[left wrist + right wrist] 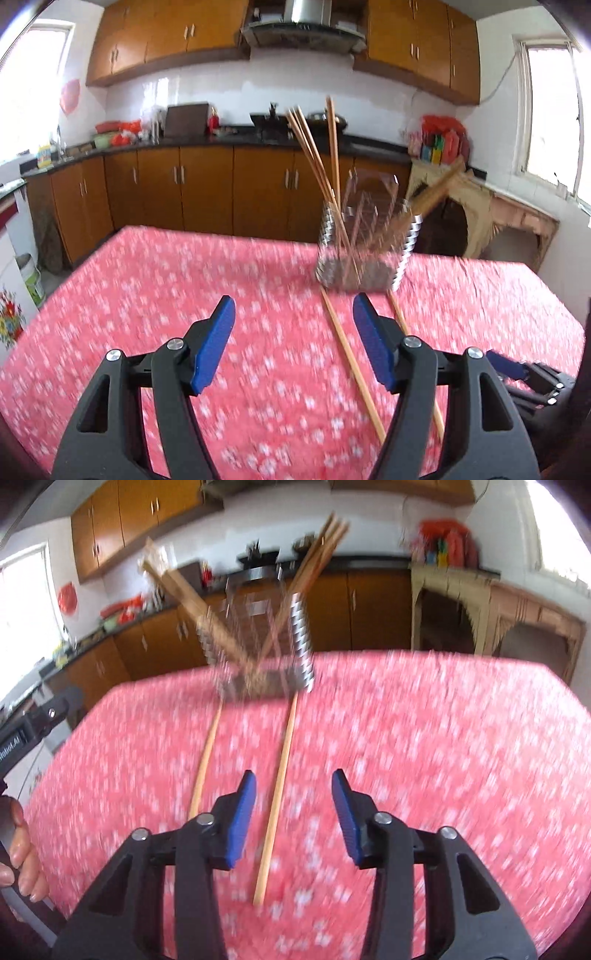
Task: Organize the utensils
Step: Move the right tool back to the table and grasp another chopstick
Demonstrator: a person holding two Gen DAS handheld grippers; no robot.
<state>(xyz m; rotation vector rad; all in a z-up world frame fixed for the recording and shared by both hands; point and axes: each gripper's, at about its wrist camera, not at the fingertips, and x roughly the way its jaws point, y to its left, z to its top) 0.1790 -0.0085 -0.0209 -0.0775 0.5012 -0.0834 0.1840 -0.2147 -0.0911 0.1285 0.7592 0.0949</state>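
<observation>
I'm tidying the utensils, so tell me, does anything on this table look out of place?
Yes. Two chopsticks lie loose on the red floral tablecloth just in front of the wire utensil holder, while the other chopsticks stand inside it. Both tools are open, holding nothing.

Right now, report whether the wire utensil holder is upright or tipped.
Upright: the wire utensil holder stands on its base on the tablecloth, with chopsticks leaning out the top.

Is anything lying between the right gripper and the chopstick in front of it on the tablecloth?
Nothing visible does. The right gripper is open, and the nearer chopstick runs along the bare red tablecloth just inside its left finger. The second chopstick lies apart to the left.
</observation>
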